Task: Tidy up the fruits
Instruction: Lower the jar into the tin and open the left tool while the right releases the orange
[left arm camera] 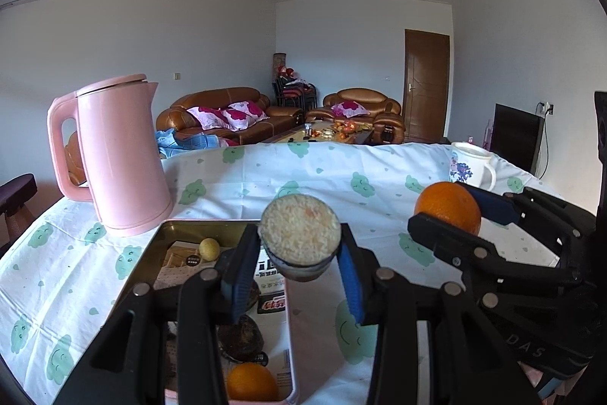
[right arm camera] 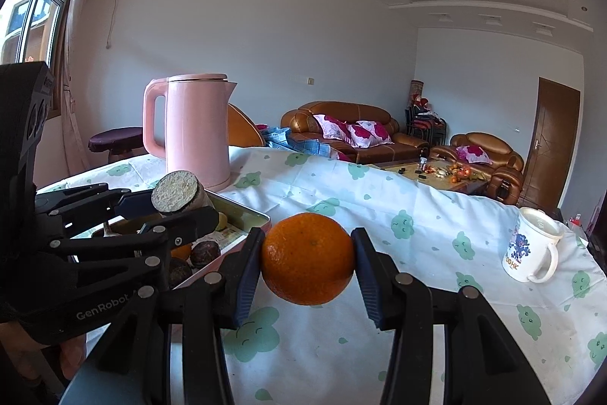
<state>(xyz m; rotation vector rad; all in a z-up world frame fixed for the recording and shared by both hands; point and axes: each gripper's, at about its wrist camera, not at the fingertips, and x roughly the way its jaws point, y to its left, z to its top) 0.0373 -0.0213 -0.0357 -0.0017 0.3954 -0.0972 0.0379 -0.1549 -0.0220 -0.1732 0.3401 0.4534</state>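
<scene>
My left gripper [left arm camera: 299,247] is shut on a short round piece of fruit [left arm camera: 300,234] with dark skin, its pale fibrous cut face towards the camera. It hangs over the far end of a metal tray [left arm camera: 150,255] with a pink rim. In the tray lie a small yellow fruit [left arm camera: 209,248], a dark fruit [left arm camera: 239,336] and an orange [left arm camera: 250,382]. To the right of the tray my right gripper [right arm camera: 307,255] is shut on another orange [right arm camera: 307,259], held above the tablecloth. The right wrist view shows the left gripper [right arm camera: 178,207] and its piece [right arm camera: 176,190] over the tray [right arm camera: 246,209].
A tall pink kettle [left arm camera: 121,154] stands just behind the tray's far left corner. A white mug [right arm camera: 531,245] with a blue print sits at the far right of the table. The tablecloth [right arm camera: 417,291] is white with green clouds. Sofas and a low table lie beyond the far edge.
</scene>
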